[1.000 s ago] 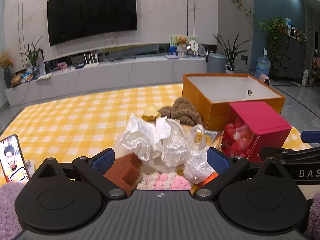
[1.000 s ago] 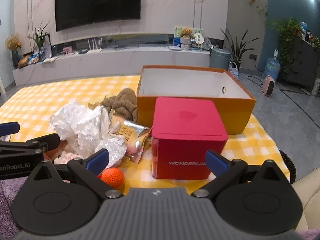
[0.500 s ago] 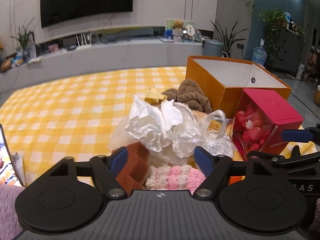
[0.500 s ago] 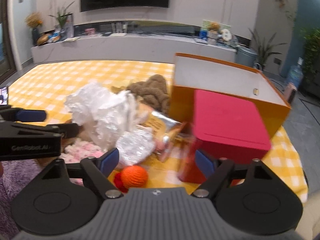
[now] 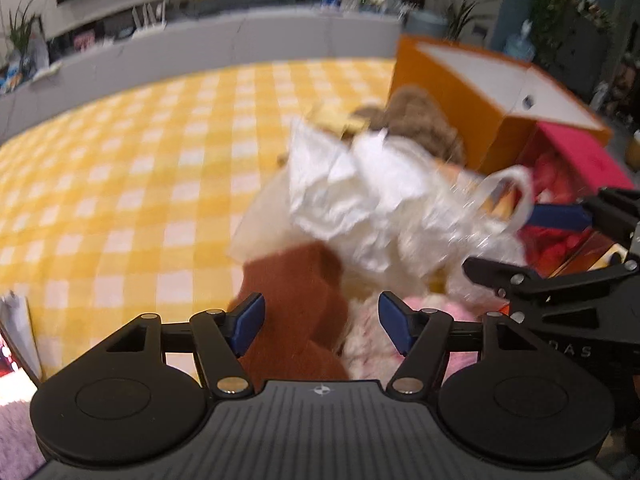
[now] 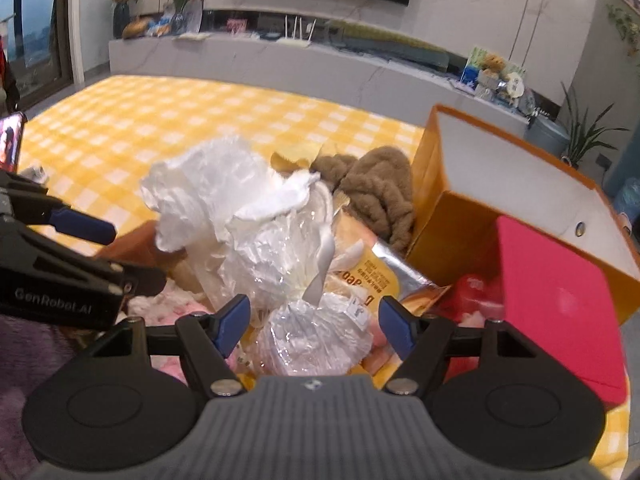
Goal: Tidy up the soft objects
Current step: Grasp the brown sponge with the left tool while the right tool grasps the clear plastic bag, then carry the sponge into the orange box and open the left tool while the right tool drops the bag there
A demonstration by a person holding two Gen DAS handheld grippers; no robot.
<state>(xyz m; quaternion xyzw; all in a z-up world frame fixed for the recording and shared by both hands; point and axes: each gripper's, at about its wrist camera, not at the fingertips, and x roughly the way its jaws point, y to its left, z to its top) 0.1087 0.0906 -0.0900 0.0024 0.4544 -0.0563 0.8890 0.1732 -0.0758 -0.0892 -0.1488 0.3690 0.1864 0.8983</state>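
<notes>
A heap of soft things lies on the yellow checked cloth [image 5: 140, 184]. My left gripper [image 5: 322, 322] hangs low over it with jaws closing. A rust-brown plush [image 5: 304, 296] and a pink-and-white knitted piece [image 5: 368, 340] sit between its fingers, and the pads do not visibly press. My right gripper [image 6: 313, 326] is also closing, around a crumpled clear plastic bundle [image 6: 316, 340] that its pads are not squeezing. Crumpled white plastic bags [image 6: 224, 196] top the heap, with a tan plush [image 6: 380, 196] behind them.
An open orange box [image 6: 448, 232] stands at the right, with a red box [image 6: 560, 300] in front of it. A foil snack packet [image 6: 372, 280] leans against the heap. A phone [image 6: 10, 144] stands at the left edge. A long TV bench runs behind.
Both grippers have dropped and tilted down toward the heap, which now looms larger. Both pairs of jaws have narrowed. The right view has swung left, off the red box and onto the plastic bundle.
</notes>
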